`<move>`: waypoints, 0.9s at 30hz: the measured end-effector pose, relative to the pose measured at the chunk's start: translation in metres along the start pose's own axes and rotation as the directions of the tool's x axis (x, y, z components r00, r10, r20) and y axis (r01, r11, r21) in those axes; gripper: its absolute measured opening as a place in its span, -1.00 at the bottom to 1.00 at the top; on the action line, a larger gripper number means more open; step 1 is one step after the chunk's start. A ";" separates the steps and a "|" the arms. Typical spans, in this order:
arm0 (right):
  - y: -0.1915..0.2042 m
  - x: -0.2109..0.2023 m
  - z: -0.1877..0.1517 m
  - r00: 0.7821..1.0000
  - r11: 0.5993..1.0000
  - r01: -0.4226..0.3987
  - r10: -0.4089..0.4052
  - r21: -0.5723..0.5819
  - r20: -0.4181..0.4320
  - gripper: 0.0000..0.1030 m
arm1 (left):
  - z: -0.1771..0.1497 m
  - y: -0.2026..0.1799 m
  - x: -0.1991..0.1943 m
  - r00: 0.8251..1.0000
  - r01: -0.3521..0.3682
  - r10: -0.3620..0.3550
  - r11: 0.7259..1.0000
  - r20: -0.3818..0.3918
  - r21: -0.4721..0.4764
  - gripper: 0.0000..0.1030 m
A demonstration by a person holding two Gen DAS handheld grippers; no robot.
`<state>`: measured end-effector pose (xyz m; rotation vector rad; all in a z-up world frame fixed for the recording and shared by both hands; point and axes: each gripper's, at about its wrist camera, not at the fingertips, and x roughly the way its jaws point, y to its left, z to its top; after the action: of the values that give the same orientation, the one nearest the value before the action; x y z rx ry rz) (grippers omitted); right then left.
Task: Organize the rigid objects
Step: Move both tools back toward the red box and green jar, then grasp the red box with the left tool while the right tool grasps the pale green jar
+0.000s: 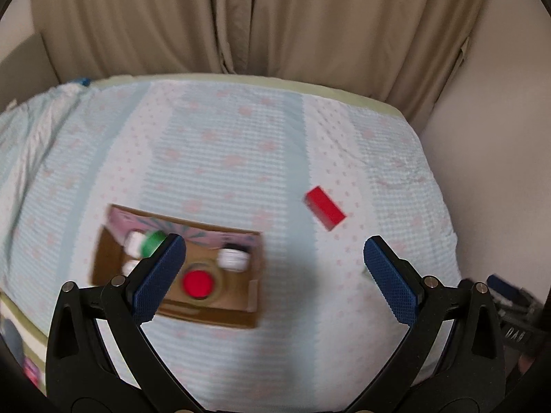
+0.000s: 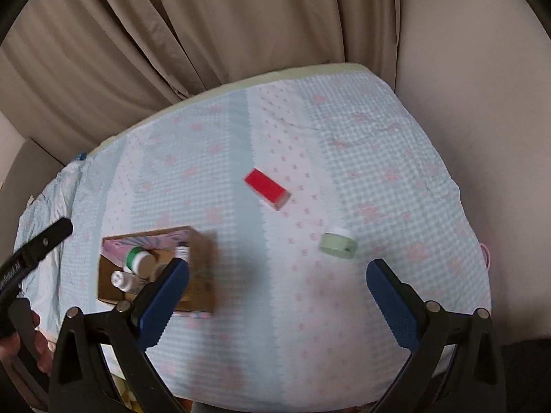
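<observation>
Several capped bottles sit inside the cardboard box (image 1: 241, 313), lower left of centre in the left wrist view: a green-capped one (image 1: 153, 242), a white-capped one (image 1: 234, 258), and a red lid (image 1: 197, 284). The red block (image 1: 325, 207) lies apart on the quilted cover (image 1: 241, 158), up and right of the box. In the right wrist view a pale green jar (image 2: 337, 246) rests lower right of the block. The left gripper (image 1: 274, 258) and right gripper (image 2: 278, 275) both hang spread wide, holding nothing.

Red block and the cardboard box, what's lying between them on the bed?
Nothing: only bare patterned bedspread separates the red block from the cardboard box. Both wrist views show it.
</observation>
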<state>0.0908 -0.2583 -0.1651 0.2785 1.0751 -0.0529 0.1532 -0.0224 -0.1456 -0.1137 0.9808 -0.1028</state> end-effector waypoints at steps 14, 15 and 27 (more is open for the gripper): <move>-0.090 0.103 0.041 0.978 0.983 -0.081 0.110 0.162 -0.179 0.99 | 0.040 -0.096 0.166 0.978 -0.015 0.001 0.998 -0.207 -0.066 0.99; -0.094 0.111 0.042 0.975 0.981 -0.080 0.114 0.178 -0.190 0.99 | 0.042 -0.099 0.178 0.975 -0.022 0.007 0.998 -0.221 -0.065 0.99; -0.124 0.230 0.035 0.919 0.938 -0.027 0.159 0.346 -0.360 0.99 | 0.046 -0.102 0.352 0.894 -0.138 0.067 0.982 -0.443 -0.131 0.99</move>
<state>0.2093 -0.3652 -0.3752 0.6712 1.4430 -0.0984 0.3828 -0.1699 -0.3950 -0.1903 1.4452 0.0522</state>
